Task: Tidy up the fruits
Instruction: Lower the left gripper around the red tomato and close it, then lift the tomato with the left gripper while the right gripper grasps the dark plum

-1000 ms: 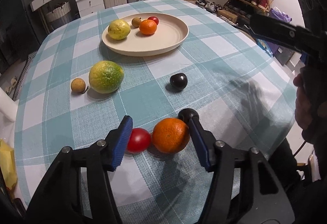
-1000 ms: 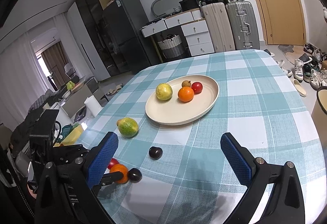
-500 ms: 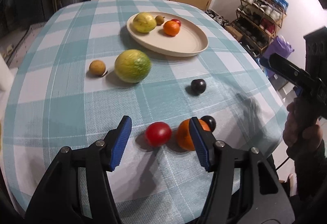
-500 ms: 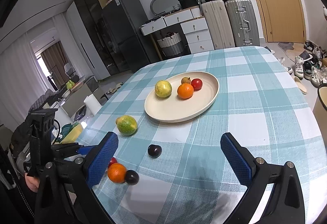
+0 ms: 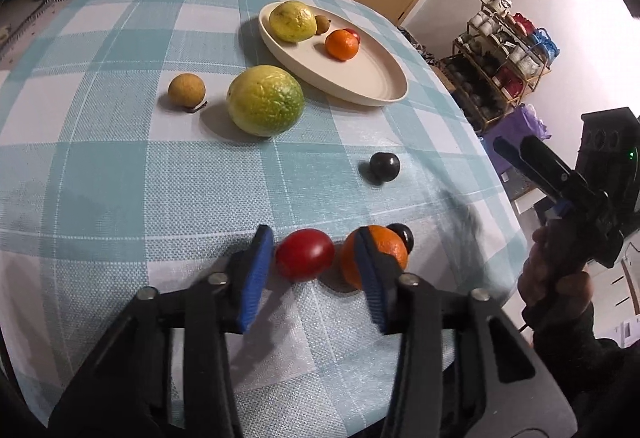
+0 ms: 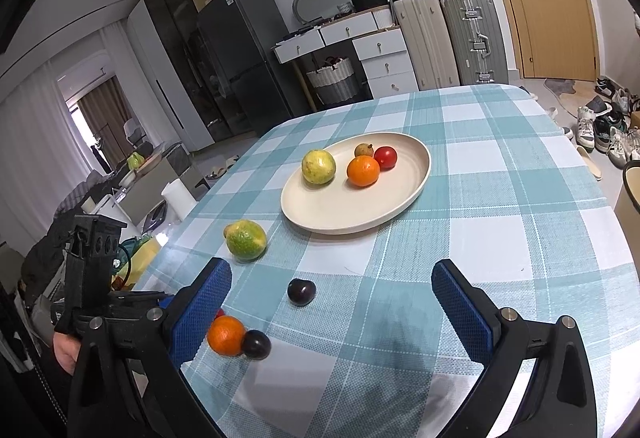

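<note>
On the checked worktop (image 5: 120,178) I see my left gripper (image 5: 312,266) spread open around the red tomato (image 5: 305,255), the orange (image 5: 386,250) just outside it. My right gripper (image 6: 332,306) hangs wide open, empty, above the cloth.

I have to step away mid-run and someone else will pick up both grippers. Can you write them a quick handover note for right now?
Left gripper: open, low over the table, jaws around the red tomato; the right finger sits in front of the orange, which touches a dark plum.
Right gripper: open, empty, held above the table.
Done: the plate holds four fruits.
Left on the cloth: tomato, orange, two plums (second plum), large green citrus, small tan fruit.
</note>
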`<state>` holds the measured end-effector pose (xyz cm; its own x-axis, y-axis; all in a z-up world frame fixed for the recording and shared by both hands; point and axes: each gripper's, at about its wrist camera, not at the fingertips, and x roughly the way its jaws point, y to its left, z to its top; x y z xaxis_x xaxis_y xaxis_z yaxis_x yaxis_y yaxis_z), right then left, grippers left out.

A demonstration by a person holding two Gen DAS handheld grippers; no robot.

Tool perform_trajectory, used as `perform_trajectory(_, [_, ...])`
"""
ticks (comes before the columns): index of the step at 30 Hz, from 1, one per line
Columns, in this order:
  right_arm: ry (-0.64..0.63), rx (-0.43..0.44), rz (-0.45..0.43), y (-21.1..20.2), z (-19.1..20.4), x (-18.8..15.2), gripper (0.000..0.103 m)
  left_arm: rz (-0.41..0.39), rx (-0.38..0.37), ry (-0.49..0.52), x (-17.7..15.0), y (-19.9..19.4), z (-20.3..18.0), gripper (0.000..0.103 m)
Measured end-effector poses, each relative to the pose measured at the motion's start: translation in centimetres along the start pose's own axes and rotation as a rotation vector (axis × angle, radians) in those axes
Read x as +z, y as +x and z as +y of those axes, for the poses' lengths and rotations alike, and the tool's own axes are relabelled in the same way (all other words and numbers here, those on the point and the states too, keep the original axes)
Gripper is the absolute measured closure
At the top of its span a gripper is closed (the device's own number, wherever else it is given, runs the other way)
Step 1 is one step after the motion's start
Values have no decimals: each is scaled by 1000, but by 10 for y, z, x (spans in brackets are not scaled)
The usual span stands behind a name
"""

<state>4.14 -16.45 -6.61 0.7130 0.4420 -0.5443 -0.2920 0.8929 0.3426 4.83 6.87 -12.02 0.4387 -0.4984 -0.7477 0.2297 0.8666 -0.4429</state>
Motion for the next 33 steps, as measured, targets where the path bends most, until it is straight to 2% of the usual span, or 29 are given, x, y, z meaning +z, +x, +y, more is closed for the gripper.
perform_trajectory(2, [0,1,2,1,0,0,1,3,-33,-23,0,1,4,70])
perform_trajectory(4, [-1,0,3,1,1,-1,1,8,-62,-53,0,2,10,78])
perform_trajectory(8, [3,-2,5,1,0,1,1,8,-99,-89,-1,4,17,79])
perform_trajectory(22, [-8,7,10,2,2,1,1,-11,-78,-104,1,-5,22,80])
perform_trajectory(27, [6,49,54,12,4,-2,1,-28,-75,-105,4,-11,22,80])
perform_trajectory(33, [-12,52,100,26,10,-5,1,-59,-57,-86,9,-21,19,80])
